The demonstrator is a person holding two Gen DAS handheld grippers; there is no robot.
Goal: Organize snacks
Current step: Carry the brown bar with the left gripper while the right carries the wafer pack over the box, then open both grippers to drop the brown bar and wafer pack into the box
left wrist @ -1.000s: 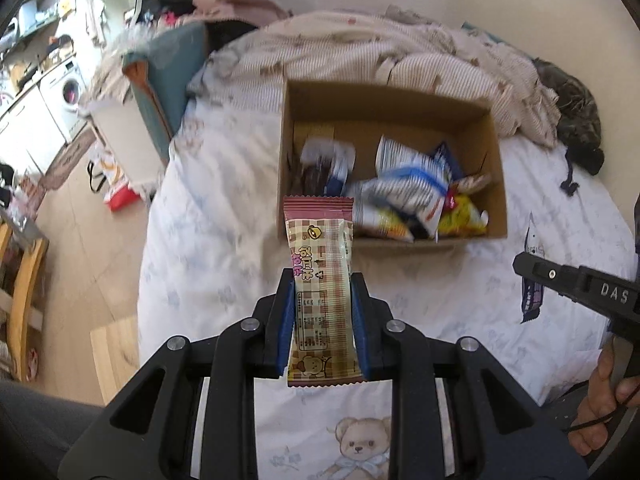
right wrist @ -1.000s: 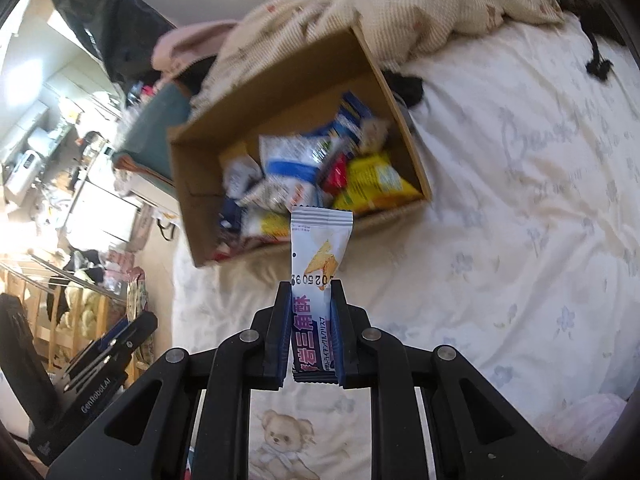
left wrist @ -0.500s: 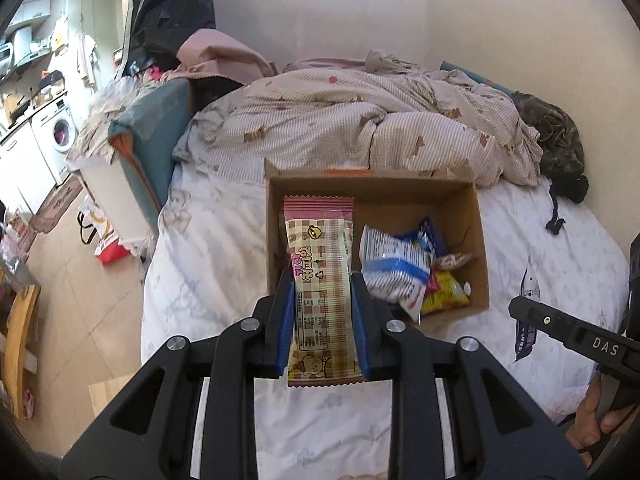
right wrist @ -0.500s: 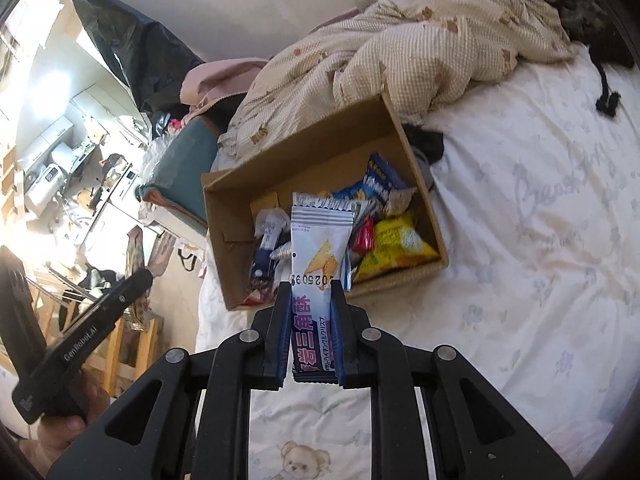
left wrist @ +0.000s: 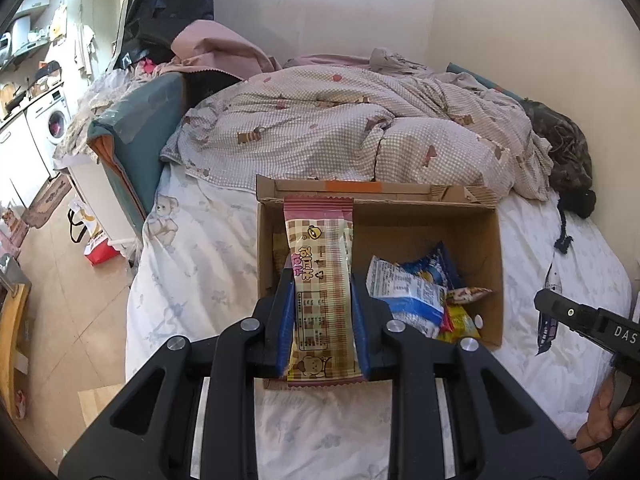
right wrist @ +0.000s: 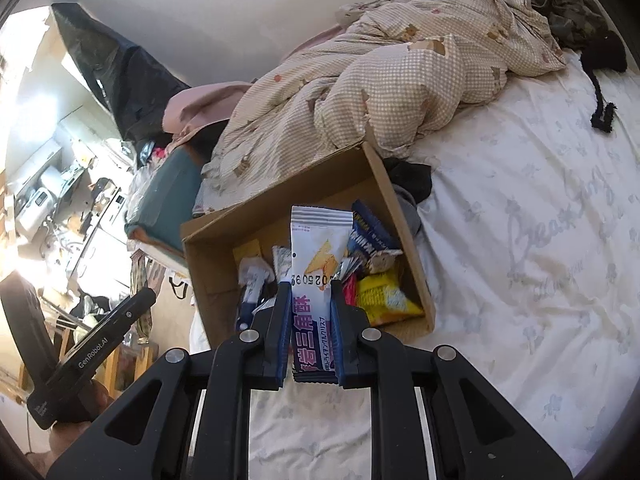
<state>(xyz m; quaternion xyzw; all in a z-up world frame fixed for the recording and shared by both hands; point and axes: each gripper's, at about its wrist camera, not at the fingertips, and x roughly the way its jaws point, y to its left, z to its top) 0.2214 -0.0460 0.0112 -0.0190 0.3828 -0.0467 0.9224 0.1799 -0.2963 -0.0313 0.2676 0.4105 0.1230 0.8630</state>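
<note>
The bed (left wrist: 192, 264) is taking up most of both frames, white sheet with a rumpled checked quilt (left wrist: 360, 128) piled along the top. The box (left wrist: 494, 280) is sitting open on the sheet, mid-frame in the left view and tilted across the centre in the right view, its far edge just below the quilt. Its right half is holding a loose heap of snacks (left wrist: 416, 300); the left half is looking mostly bare.

Both tongs are carrying something. The left tongs (left wrist: 322, 320) are pinching a pink checked wafer (left wrist: 320, 264), standing upright at bottom centre, top end overlapping the box's left part in the picture. The right tongs (right wrist: 310, 320) are pressed tight on a slim white packet (right wrist: 316, 256), also upright, hanging in front of the snack heap in that view.

So I'd say this is the carry step: two snacks in the air, neither in the box yet. Hard to tell how high above it they're riding. Next move probably calls for bringing each one over the opening, dipping down, then spreading the tongs to drop it. The empty left side looks like the wafer's spot. One at a time is likely safer, so the two tongs aren't crowding each other over the box.
</note>
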